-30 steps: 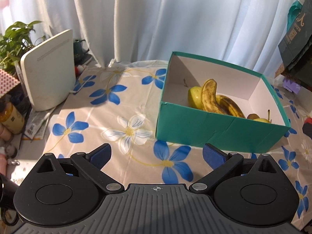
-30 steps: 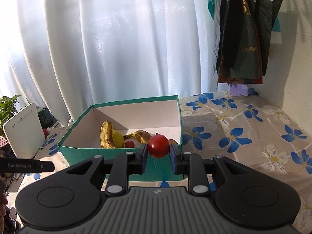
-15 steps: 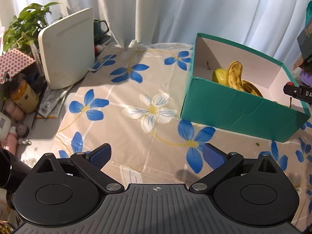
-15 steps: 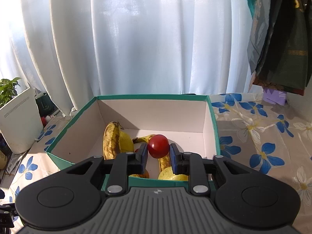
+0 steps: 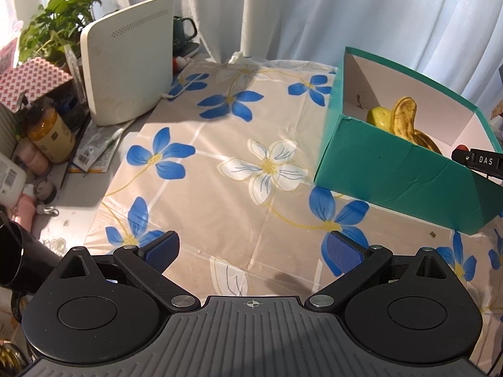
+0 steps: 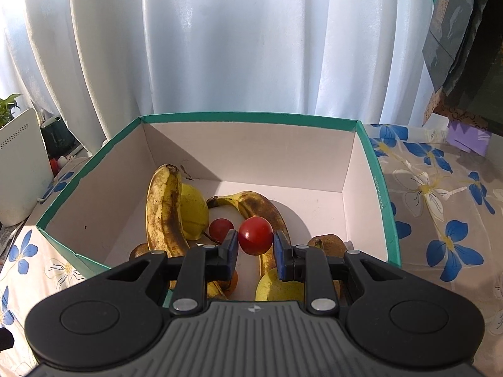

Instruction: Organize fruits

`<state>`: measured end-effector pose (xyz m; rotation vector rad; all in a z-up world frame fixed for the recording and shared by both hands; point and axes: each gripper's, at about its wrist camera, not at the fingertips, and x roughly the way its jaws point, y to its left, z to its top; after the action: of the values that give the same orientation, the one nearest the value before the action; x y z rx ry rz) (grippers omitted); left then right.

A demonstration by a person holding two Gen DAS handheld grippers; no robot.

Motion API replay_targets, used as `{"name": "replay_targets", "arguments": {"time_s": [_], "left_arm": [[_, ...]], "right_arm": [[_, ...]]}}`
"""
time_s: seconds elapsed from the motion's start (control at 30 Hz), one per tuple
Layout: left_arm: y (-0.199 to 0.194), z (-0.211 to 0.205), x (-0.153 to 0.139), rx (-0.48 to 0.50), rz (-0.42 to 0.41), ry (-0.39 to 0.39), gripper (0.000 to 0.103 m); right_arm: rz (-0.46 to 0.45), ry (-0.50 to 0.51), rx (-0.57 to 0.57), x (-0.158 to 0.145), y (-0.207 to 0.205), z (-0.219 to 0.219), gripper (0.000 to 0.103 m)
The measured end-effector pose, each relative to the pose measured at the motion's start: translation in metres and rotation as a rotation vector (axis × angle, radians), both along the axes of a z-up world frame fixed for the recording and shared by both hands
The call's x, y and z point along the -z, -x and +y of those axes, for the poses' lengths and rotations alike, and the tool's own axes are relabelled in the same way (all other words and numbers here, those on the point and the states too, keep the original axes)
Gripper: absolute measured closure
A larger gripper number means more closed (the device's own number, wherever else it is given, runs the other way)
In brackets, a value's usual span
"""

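Observation:
My right gripper (image 6: 255, 248) is shut on a small red tomato (image 6: 255, 235) and holds it above the inside of the open teal box (image 6: 94, 161). In the box lie two spotted bananas (image 6: 163, 210), a yellow fruit (image 6: 193, 212), another red tomato (image 6: 219, 228), a kiwi (image 6: 328, 242) and a yellow-green fruit (image 6: 276, 287). My left gripper (image 5: 251, 253) is open and empty above the flowered tablecloth (image 5: 220, 144), left of the box (image 5: 393, 169). The right gripper's tip (image 5: 478, 160) shows at the box's right end.
A white router (image 5: 125, 72), a potted plant (image 5: 59, 40), a dark mug (image 5: 184, 30), jars and packets stand at the table's left edge. White curtains hang behind. A purple box (image 6: 468, 135) and dark hanging bags (image 6: 465, 31) are at the right.
My right gripper has moved forward over the box with the tomato in it. My left gripper has drawn back and to the left, away from the box.

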<state>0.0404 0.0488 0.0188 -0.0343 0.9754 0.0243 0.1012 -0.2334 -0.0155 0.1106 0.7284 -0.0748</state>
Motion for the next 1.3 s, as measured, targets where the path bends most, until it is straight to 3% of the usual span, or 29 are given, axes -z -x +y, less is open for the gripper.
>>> {"name": "replay_targets", "arguments": {"time_s": [0.23,0.33,0.4,0.47,0.53,0.6,0.73,1.1,1.3], "left_arm": [[0.0,-0.004,0.001,0.019,0.005,-0.01,0.001],[0.0,-0.006,0.0,0.029,0.006,-0.007,0.001],[0.0,-0.008,0.0,0.037,0.006,-0.005,0.001],[-0.001,-0.01,0.0,0.05,0.007,-0.008,0.001],[-0.001,-0.014,0.001,0.062,0.009,-0.016,0.001],[-0.001,-0.017,0.001,0.075,0.012,-0.021,0.001],[0.0,-0.024,0.0,0.103,0.01,-0.024,0.001],[0.006,-0.039,-0.005,0.168,-0.015,-0.06,0.0],[0.004,-0.04,-0.007,0.18,-0.006,-0.039,0.0]], "right_arm": [[-0.004,-0.005,0.007,0.001,-0.001,-0.005,0.078],[-0.011,0.003,0.018,-0.002,0.002,-0.006,0.069],[-0.017,0.008,0.021,-0.005,0.004,-0.007,0.068],[-0.02,0.011,0.033,-0.008,0.008,-0.009,0.053],[-0.022,0.013,0.03,-0.012,0.012,-0.009,0.049],[-0.026,0.028,0.028,-0.016,0.018,-0.005,0.034],[-0.068,0.091,0.03,-0.026,0.032,0.004,0.019],[-0.088,0.121,0.066,-0.043,0.063,0.013,0.007],[-0.087,0.124,0.067,-0.047,0.076,0.022,0.0]]}}
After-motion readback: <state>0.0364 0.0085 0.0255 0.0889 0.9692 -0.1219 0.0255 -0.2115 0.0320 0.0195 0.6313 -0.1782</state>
